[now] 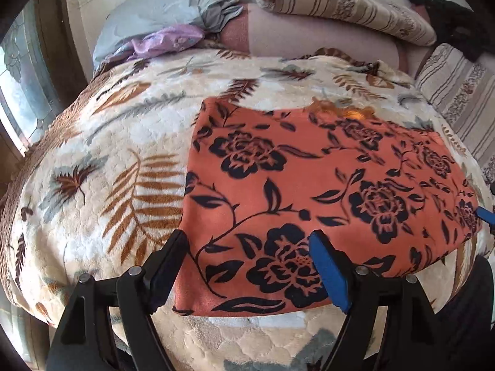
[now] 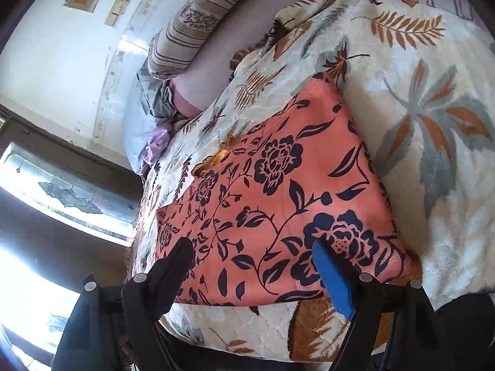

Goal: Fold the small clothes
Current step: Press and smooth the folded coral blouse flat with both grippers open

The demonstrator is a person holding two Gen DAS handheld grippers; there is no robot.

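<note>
An orange garment with a dark flower print (image 1: 309, 179) lies folded flat as a rectangle on the leaf-patterned blanket (image 1: 108, 170). My left gripper (image 1: 247, 238) hovers over the garment's near left corner, jaws wide apart with nothing pinched between them. In the right wrist view the same garment (image 2: 278, 191) runs diagonally, and my right gripper (image 2: 252, 245) stands open over its near edge, holding nothing. A blue pad (image 1: 484, 213) pokes in at the garment's right edge in the left wrist view.
The blanket (image 2: 433, 123) covers a bed. At the head lie a grey pillow (image 1: 161, 9), a crumpled purple cloth (image 1: 167, 40) and a striped bolster (image 1: 340, 3). A dark item (image 1: 448, 21) sits at the far right. A window (image 1: 21, 77) is on the left.
</note>
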